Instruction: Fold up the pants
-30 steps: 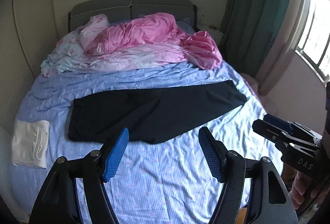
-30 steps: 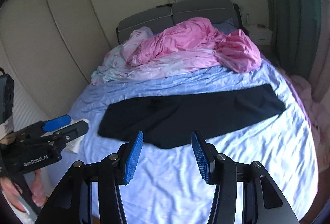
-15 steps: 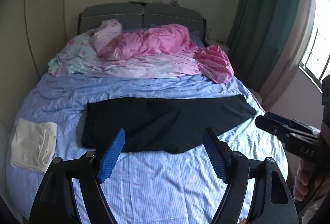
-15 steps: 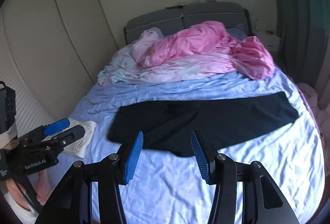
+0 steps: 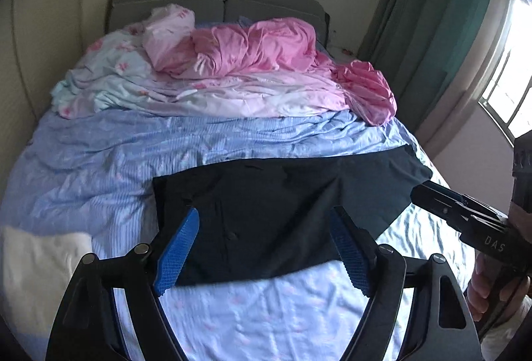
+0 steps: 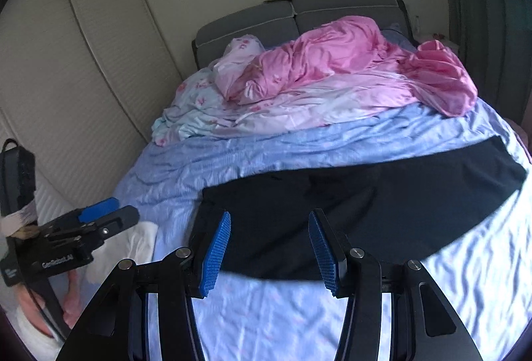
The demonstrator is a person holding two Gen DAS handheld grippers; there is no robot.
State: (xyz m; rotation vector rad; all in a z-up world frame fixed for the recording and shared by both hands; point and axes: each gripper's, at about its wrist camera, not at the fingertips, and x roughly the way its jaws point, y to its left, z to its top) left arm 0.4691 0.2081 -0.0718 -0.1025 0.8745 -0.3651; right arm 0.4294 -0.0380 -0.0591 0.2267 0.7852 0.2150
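Black pants (image 5: 266,211) seen laid flat w/ long axis crosswise ahead of both tools, waist end nearer left gripper (image 5: 262,248) (spread, empty), right gripper (image 6: 269,248) part-spread, empty

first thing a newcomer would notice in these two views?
The black pants spread flat across the blue striped bedsheet, just ahead of both open grippers, left gripper and right gripper, neither touching them. Behind, a crumpled pink duvet is heaped against the grey headboard.
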